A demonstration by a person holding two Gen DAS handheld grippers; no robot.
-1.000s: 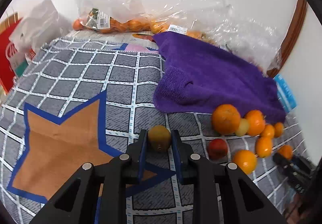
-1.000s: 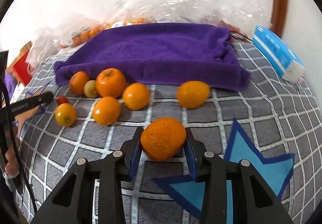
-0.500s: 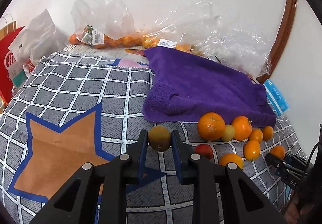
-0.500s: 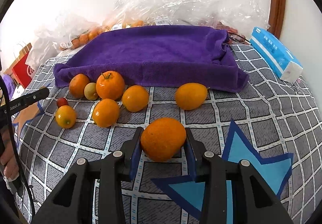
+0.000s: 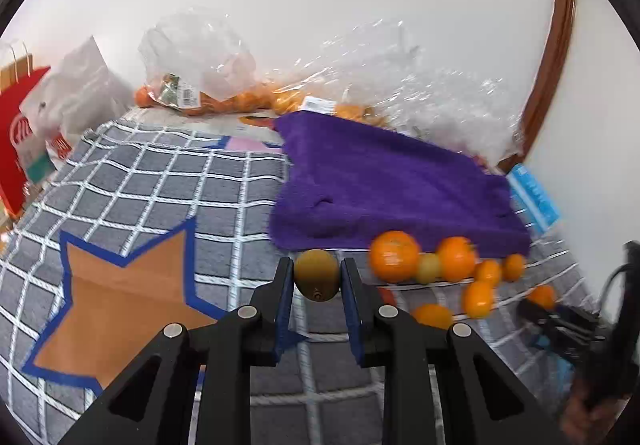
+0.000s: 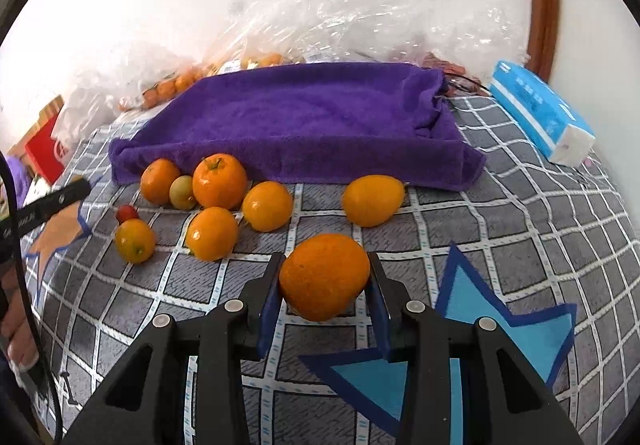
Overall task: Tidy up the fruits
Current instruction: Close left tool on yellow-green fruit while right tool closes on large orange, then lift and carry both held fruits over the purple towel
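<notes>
Left claw (image 5: 316,281) clamped on a small brownish-green fruit (image 5: 317,279), pads pressing both its sides, held above the grey checked cloth (image 5: 160,189). Orange star patch (image 5: 116,301) on the cloth at left. Purple towel (image 5: 384,185) spread beyond the fruit. Loose pile of oranges (image 5: 394,256) and smaller citrus along the towel's near edge, blurred. Clear plastic bags (image 5: 200,57) with more oranges against the wall. Blue pack (image 5: 534,197) at the towel's far right. Right claw (image 5: 560,325) at the right edge, state unclear.
</notes>
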